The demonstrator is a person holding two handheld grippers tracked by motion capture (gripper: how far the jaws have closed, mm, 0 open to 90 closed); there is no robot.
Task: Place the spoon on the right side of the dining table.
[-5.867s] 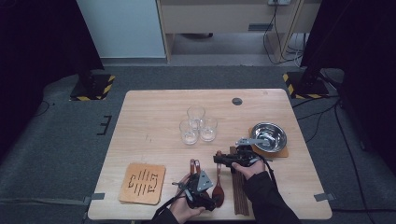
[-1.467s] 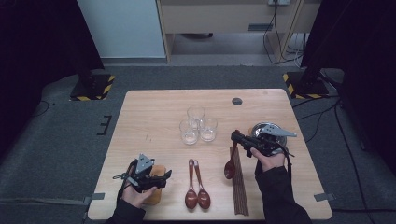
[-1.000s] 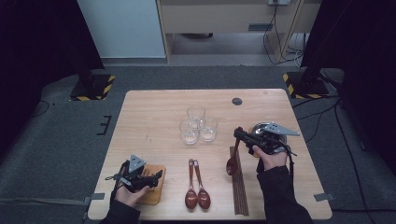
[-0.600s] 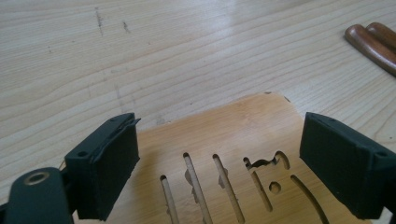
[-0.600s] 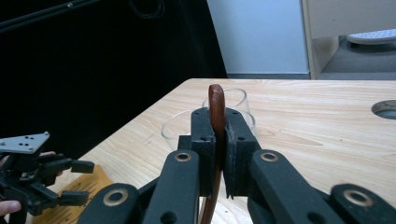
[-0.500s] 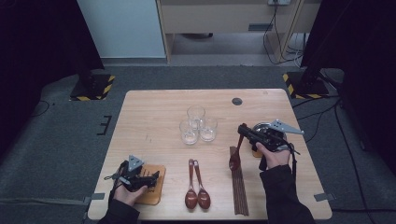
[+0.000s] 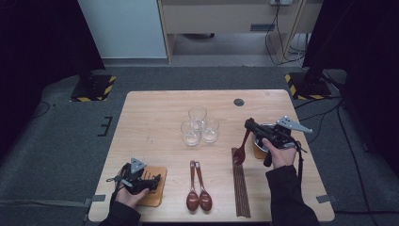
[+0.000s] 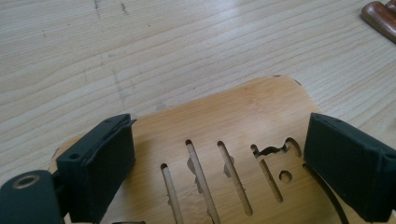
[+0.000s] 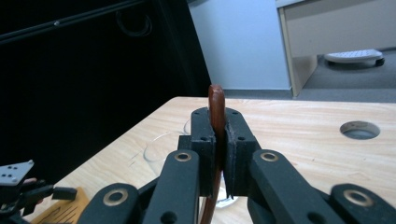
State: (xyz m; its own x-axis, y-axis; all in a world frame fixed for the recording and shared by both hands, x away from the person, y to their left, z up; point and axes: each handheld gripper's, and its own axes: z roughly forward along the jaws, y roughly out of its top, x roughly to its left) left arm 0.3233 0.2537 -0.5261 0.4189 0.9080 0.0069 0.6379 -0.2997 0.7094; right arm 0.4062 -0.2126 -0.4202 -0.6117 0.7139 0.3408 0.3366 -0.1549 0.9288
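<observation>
My right fingers point(image 9: 219, 158) are clamped on the handle of a wooden spoon point(image 7: 241, 148), whose bowl hangs below them just above the surface point(image 7: 155, 117). My left fingers point(image 8: 219, 163) have just been opening and stand apart over the slotted bamboo coaster point(image 8: 224, 116), gripping nothing.
</observation>
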